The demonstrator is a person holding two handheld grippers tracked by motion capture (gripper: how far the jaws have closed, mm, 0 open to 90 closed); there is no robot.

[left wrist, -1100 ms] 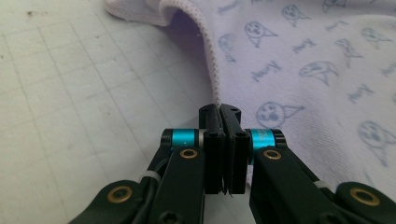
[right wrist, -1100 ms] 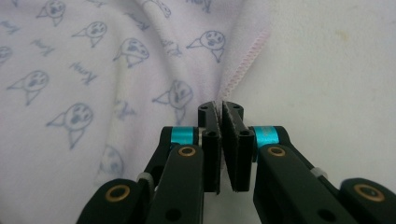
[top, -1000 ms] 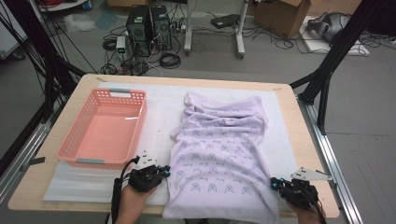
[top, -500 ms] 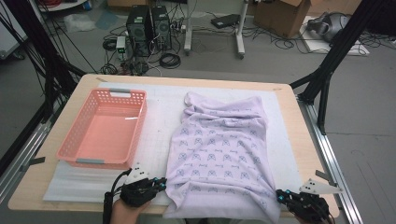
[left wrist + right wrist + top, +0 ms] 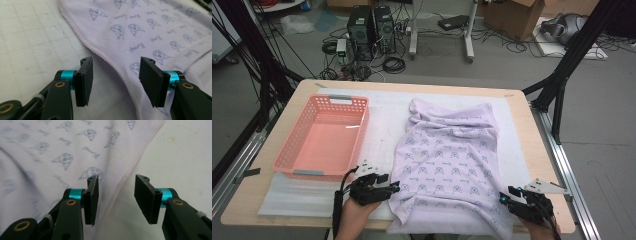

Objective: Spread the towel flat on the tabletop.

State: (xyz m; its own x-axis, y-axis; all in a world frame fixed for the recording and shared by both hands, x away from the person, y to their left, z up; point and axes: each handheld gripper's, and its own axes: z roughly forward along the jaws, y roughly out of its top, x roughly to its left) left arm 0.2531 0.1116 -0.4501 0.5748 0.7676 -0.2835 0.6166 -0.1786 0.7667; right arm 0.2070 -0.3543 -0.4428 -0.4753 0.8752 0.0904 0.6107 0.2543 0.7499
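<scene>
So the pale lilac cotton garment with little blue printed faces (image 5: 447, 160) lies spread flat on the white mat (image 5: 382, 117) in the middle of the wooden table (image 5: 532, 130), just right of the empty pink plastic basket (image 5: 324, 135). Left gripper (image 5: 115, 72) is wide open straddling its left hem, and right gripper (image 5: 116, 192) is released too, astride the right hem.

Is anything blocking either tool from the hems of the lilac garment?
Nothing visible. The left tool and right tool are open, each straddling a side hem of the lilac garment on the white mat.
</scene>
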